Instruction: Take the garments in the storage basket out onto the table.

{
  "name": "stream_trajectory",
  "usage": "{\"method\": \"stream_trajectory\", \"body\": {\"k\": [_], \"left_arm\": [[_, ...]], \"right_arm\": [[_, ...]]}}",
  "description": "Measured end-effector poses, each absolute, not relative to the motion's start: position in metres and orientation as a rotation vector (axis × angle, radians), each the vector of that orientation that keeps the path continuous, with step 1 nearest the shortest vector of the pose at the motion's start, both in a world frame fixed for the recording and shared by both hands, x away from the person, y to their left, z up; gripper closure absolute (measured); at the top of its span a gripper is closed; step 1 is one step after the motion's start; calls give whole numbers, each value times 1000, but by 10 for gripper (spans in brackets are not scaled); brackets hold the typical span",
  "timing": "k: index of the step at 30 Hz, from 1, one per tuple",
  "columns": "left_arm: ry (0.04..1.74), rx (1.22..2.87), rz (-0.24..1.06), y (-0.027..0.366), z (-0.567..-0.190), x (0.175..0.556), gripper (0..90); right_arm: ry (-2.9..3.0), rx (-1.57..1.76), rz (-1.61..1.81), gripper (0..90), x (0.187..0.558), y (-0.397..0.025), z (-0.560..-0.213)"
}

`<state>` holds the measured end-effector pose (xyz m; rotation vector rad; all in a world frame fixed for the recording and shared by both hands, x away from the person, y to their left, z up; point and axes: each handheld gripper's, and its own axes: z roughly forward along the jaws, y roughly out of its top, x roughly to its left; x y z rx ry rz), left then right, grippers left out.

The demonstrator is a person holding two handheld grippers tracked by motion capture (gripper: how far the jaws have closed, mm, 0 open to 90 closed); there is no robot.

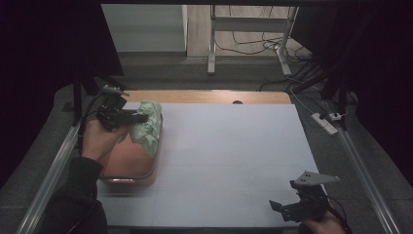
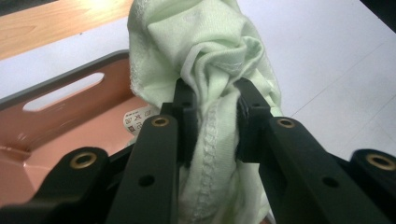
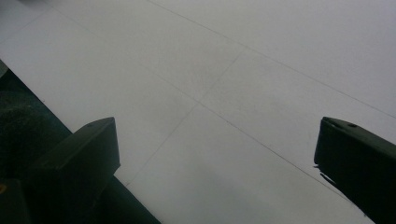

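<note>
A pale green cloth garment hangs bunched over the far end of a pink tray at the table's left. My left gripper is shut on the garment, its jaws pinching a fold of fabric above the tray. A white label shows on the cloth near the left jaw. My right gripper rests at the table's near right edge, open, with only bare white table between its jaws.
The white table spreads wide between the tray and the right gripper. A wooden strip runs along its far edge. A power strip and cables lie on the floor to the right.
</note>
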<state>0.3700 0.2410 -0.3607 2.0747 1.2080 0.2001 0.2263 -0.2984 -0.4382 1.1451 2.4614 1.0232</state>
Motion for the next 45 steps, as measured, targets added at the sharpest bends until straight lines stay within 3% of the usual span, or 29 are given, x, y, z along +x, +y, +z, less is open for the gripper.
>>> {"method": "stream_trajectory", "body": {"k": [45], "left_arm": [[908,2233,203,131,-363,390,711]], "right_arm": [[2471,1138,1027,3,226,-298,-438]]}}
